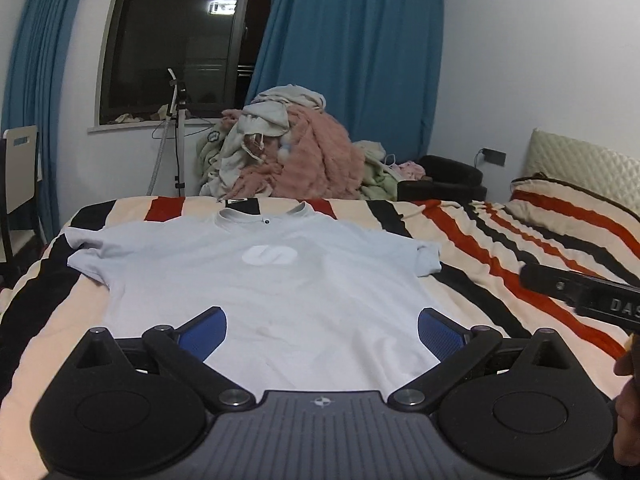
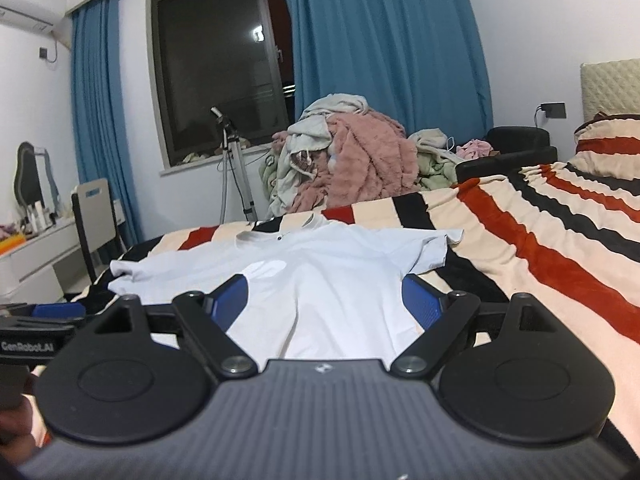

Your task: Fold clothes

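Note:
A pale blue T-shirt (image 1: pixel 256 280) lies spread flat, front up, on the striped bed, its collar at the far end and a white oval logo on the chest. My left gripper (image 1: pixel 322 330) hovers open over the shirt's near hem, nothing between its blue pads (image 1: pixel 204 332). In the right wrist view the same T-shirt (image 2: pixel 340 280) lies ahead, and my right gripper (image 2: pixel 326 300) stands open above its lower part, holding nothing. The right gripper's body (image 1: pixel 580 292) shows at the right edge of the left wrist view. The left gripper's body (image 2: pixel 36 328) shows at the left edge of the right wrist view.
The bed carries a blanket (image 1: pixel 500 248) striped in cream, red and black, with a pillow (image 1: pixel 572 204) at the right. A heap of pink and grey clothes (image 1: pixel 288 152) rises behind the bed. A tripod stand (image 1: pixel 178 136), a window and blue curtains (image 1: pixel 352 52) lie beyond. A chair (image 2: pixel 94 216) and a desk stand at the left.

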`<state>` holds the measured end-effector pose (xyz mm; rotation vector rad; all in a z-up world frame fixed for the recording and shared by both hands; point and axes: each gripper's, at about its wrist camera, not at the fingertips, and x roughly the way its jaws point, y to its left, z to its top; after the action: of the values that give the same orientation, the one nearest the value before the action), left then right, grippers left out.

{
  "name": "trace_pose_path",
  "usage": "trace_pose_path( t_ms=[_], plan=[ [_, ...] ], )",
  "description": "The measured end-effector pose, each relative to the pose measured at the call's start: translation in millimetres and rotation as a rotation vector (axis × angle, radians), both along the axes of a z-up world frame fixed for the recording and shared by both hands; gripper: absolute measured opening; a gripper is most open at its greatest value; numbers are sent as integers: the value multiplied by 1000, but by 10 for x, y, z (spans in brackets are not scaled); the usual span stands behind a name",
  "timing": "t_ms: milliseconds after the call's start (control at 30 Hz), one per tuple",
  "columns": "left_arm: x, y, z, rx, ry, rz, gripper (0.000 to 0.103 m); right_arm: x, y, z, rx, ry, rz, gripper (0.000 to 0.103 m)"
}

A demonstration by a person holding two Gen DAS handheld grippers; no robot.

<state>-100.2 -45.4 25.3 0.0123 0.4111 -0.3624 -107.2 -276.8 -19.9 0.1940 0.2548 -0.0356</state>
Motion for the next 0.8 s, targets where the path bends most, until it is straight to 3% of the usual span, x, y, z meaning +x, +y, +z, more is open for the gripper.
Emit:
trace_pose_path(
  t_ms=[200,333,500,567,633,700,800],
  plan=[
    [18,-23,-69,8,2,30,103,49,15,-10,2,24,11,85],
    [63,14,-98,1,5,60,103,243,-100,60,91,67,78,85],
    [233,136,-194,-7,71,169,103,737,-394,211,215,91,76,85],
    [286,221,-215,-41,103,191,103,1060,-541,191,303,113,64,85],
    [310,303,-247,-86,125,171,103,1426,-744,77,455,157,43,85],
    [355,315,-265,-97,136,154,103,1797,-967,-133,615,201,1,81],
    [420,287,-323,-95,151,144,103,2202,-1259,-584,765,212,-113,81]
  ],
)
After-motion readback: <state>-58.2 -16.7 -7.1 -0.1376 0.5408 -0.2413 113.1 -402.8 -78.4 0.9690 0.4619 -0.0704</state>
